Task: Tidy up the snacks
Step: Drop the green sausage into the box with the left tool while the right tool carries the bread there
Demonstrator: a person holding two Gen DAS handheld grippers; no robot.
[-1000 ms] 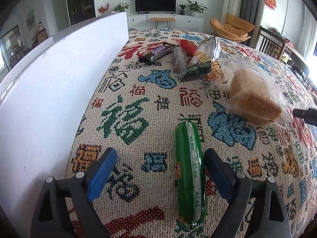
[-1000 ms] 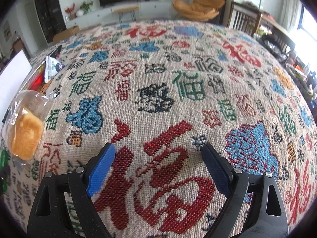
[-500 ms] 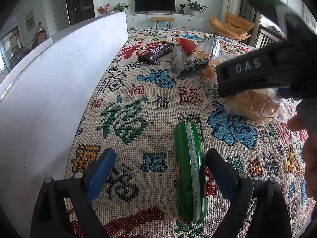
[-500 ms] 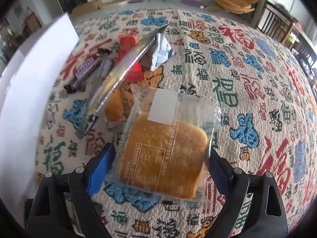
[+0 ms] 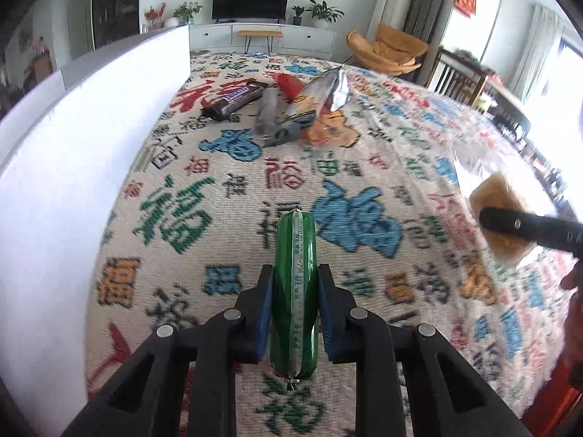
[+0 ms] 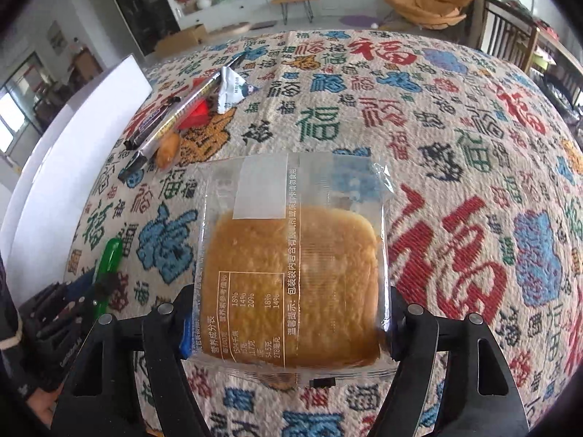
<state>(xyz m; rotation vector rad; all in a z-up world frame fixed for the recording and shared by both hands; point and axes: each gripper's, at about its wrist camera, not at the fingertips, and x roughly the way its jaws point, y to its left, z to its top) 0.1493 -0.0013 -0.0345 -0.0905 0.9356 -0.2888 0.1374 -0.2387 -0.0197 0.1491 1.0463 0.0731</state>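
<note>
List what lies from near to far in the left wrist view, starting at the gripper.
left gripper shut on the green sausage → chocolate bar on the tablecloth → TV against the far wall.

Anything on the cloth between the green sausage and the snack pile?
Nothing: in the left wrist view, only bare patterned cloth lies between the green sausage and the snack pile.

The right tongs (image 6: pixel 291 313) clamp a clear-wrapped cake (image 6: pixel 291 284) above the patterned tablecloth (image 6: pixel 455 145).
</note>
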